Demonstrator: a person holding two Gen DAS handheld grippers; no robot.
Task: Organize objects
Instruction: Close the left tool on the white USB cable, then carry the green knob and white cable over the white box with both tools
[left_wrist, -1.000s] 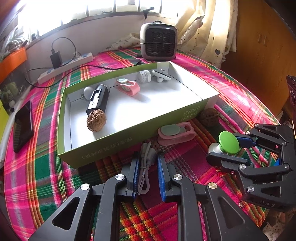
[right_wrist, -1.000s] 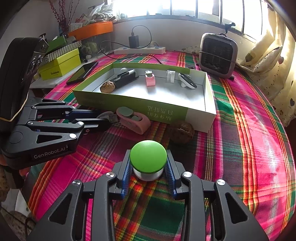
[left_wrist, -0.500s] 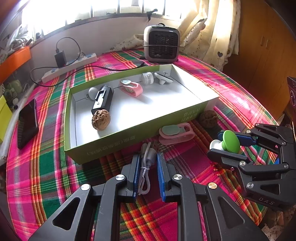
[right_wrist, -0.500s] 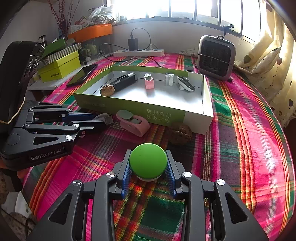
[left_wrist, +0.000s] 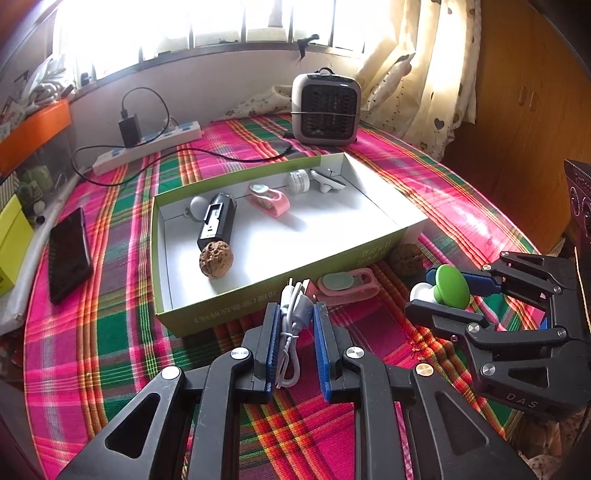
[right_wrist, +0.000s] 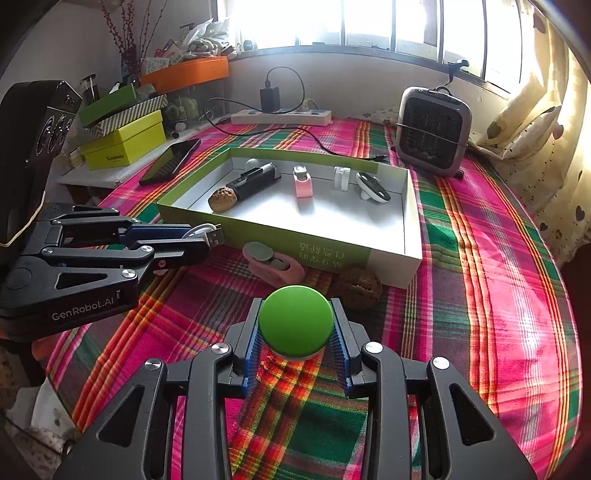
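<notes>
- The shallow green-and-white cardboard box (left_wrist: 373, 254) sat on the plaid-clothed worktop (right_wrist: 498, 280), holding a walnut (left_wrist: 216, 258) and small gadgets.
- Just before its near wall, the left hand-held gripper (left_wrist: 295, 332) pinched a coiled white USB cable (left_wrist: 291, 314).
- Right of that, near the box's corner, the right hand-held gripper (right_wrist: 295, 332) clamped a green-capped round knob (right_wrist: 295, 319).
- A pink clip (left_wrist: 347, 286) and second walnut (right_wrist: 358, 288) lay against the box's near wall.

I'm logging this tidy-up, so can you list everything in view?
box: 1, green and white, mid-table
walnut: 2, brown, one in box, one outside
clip: 2, pink, one in box, one outside
black case: 1, in box
heater: 1, grey, behind box
phone: 1, black, left of box
power strip: 1, white, by wall
cable: 1, white, in left gripper
button: 1, green, in right gripper
</notes>
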